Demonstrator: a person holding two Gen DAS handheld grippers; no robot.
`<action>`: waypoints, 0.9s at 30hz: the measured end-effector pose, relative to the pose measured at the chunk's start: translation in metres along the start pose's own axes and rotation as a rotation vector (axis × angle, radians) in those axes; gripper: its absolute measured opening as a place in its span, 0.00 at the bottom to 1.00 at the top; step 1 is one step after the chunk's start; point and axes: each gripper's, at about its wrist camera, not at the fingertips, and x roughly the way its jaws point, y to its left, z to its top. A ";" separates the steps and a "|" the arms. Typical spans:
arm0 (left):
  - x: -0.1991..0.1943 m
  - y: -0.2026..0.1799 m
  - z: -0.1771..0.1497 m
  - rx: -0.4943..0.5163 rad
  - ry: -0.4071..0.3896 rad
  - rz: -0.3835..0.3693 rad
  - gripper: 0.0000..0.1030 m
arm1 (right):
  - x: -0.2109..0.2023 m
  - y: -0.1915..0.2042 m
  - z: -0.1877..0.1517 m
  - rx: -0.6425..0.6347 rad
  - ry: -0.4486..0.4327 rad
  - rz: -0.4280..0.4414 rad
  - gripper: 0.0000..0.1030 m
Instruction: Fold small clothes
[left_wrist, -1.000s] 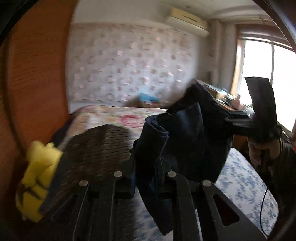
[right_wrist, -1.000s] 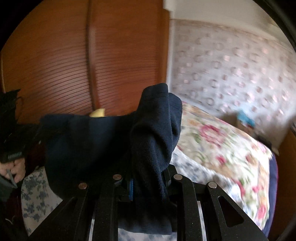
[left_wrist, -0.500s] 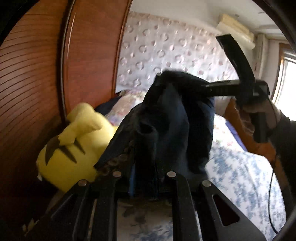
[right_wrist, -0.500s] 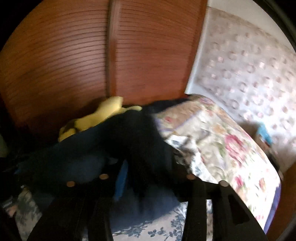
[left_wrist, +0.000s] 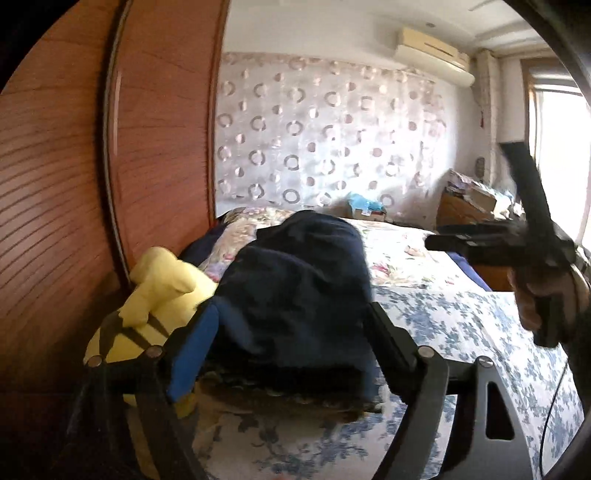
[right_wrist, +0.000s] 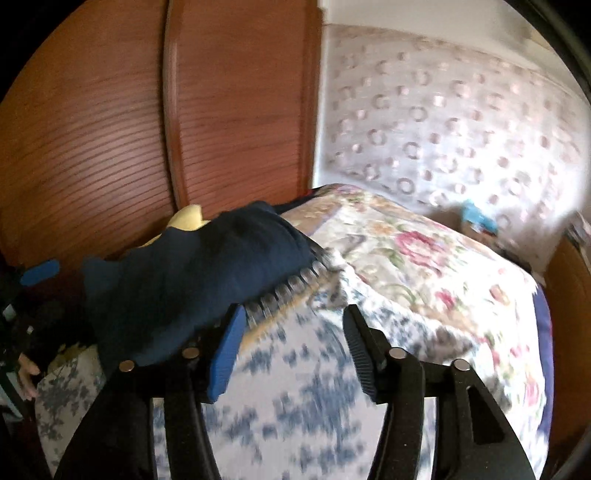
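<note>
My left gripper (left_wrist: 291, 343) has its jaws spread wide, and the navy garment (left_wrist: 299, 295) lies bunched in the gap between them; I cannot tell whether either finger touches the cloth. The blue pad (left_wrist: 194, 358) on its left finger shows clearly. My right gripper (right_wrist: 291, 343) is spread apart as well and holds nothing: between its fingers I see only the blue-flowered sheet (right_wrist: 303, 398). In that view the garment sits to the left of the fingers, its near edge just beside the blue pad on the left finger.

The garment rests in a heap on top of a dark patterned folded cloth (left_wrist: 295, 402), whose fringed edge (right_wrist: 291, 291) sticks out from under it on the bed. Just left of the heap, against the wooden wardrobe (left_wrist: 55, 184), sits a yellow plush toy (left_wrist: 155, 291) with dark stripes. Farther back the bed carries a rose-patterned quilt (right_wrist: 417, 258). From the left wrist camera my right hand (left_wrist: 546, 299) appears at the right, raised above the sheet, well apart from the garment. On the far wall hangs a curtain with ring patterns (left_wrist: 314, 140), with an air conditioner (left_wrist: 432, 51) above it.
</note>
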 end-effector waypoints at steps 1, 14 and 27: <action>0.000 -0.004 0.001 0.007 0.000 -0.009 0.79 | -0.012 0.001 -0.009 0.022 -0.011 -0.014 0.66; -0.028 -0.093 0.009 0.100 -0.025 -0.128 0.79 | -0.125 0.043 -0.090 0.191 -0.129 -0.214 0.70; -0.058 -0.129 0.016 0.129 -0.053 -0.169 0.79 | -0.182 0.100 -0.139 0.269 -0.227 -0.338 0.70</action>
